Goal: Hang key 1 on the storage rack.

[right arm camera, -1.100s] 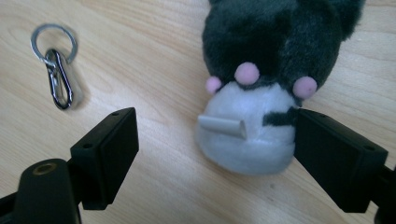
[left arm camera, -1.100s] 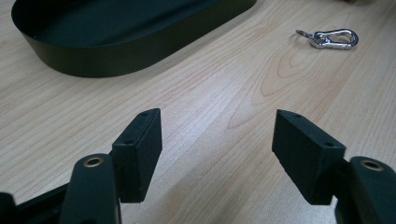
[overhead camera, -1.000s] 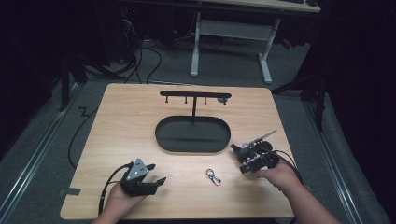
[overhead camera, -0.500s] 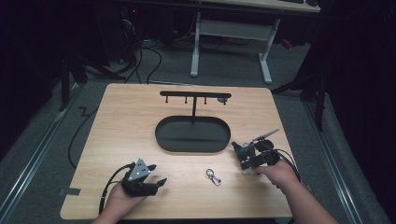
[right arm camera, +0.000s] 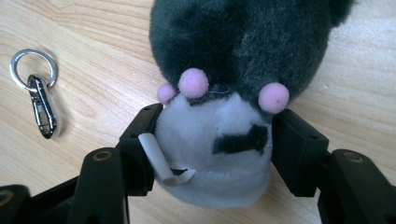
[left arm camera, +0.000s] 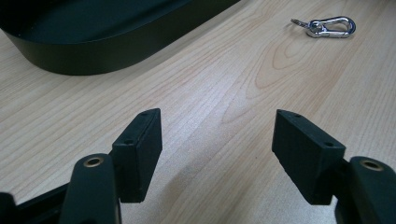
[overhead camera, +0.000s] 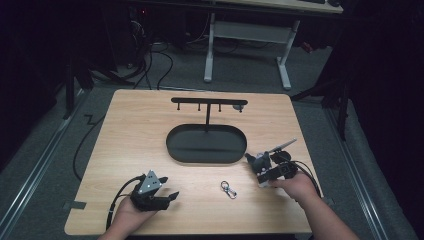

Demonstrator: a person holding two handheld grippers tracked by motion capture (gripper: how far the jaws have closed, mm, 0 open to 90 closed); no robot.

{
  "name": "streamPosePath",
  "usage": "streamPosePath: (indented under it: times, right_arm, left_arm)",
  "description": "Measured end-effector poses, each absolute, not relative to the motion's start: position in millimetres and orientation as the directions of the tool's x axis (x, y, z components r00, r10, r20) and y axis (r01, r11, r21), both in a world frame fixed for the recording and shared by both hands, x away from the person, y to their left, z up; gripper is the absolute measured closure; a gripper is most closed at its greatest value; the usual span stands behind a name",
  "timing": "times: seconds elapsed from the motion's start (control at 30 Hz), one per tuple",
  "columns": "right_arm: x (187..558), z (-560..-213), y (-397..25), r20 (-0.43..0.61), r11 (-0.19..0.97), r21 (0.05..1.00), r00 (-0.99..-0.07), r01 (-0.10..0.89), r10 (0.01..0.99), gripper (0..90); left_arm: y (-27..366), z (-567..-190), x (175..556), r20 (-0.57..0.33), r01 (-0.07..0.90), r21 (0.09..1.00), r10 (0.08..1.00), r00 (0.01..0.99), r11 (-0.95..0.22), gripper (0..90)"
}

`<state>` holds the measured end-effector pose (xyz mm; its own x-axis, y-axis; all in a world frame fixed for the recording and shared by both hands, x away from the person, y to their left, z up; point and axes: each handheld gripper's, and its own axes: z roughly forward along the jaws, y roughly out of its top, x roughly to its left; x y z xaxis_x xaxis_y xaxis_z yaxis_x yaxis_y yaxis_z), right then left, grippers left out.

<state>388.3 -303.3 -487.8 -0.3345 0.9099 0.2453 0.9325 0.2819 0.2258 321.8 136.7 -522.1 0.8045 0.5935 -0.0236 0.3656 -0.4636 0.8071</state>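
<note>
**benchnoob:** So the right gripper point(right arm camera: 212, 135) has its jaws pinched on a plush toy point(right arm camera: 233, 70), dark grey fur with a white muzzle and little pink dots. It's gripped at the white end, with the dark body sticking out past the jaw tips and the toy low over the table point(overhead camera: 140, 125). Any tips for this step?

**clampdad:** I'd say keep the squeeze steady. Plush is squishy, so a loose pinch could let it slide out. There's a small white tag by one jaw; I wouldn't let the grip end up on that alone. The black stand point(overhead camera: 209, 104) with its oval tray point(overhead camera: 175, 150) sits just beyond the toy, so my guess is it goes there. Lift it clear of the tray rim before you move forward.

**benchnoob:** And the left gripper point(left arm camera: 217, 144)?

**clampdad:** Jaws spread wide, holding nothing, resting over bare wood. The tray wall is up ahead to its left, and the keyring clip point(left arm camera: 324, 25) lies farther ahead to its right.

**benchnoob:** Count check?

**clampdad:** One plush toy, one clip, one stand with one tray, two grippers. In the right gripper view, the clip point(right arm camera: 37, 100) lies on the wood off to that gripper's left, well apart from the toy.
</note>
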Motion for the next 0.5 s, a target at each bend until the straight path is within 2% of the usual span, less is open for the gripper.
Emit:
streamPosePath:
  times: [0.23,0.3,0.5]
  right_arm:
    - [387.9,-488.9,-300.9,0.228,0.295,0.235,-0.348,0.926,0.909,43.4]
    - [386.8,-484.7,-299.3,0.194,0.312,0.253,-0.364,0.916,0.911,46.7]
    - [384.3,-468.8,-298.7,0.177,0.326,0.256,-0.376,0.91,0.91,47.8]
  left_arm:
    - [135.5,-523.0,321.7,-0.019,0.363,0.804,0.591,0.806,-0.47,33.9]
    - [135.7,-522.6,321.5,-0.023,0.363,0.808,0.59,0.807,-0.465,34.0]
    - [135.4,-522.0,321.6,-0.022,0.358,0.81,0.586,0.81,-0.465,34.1]
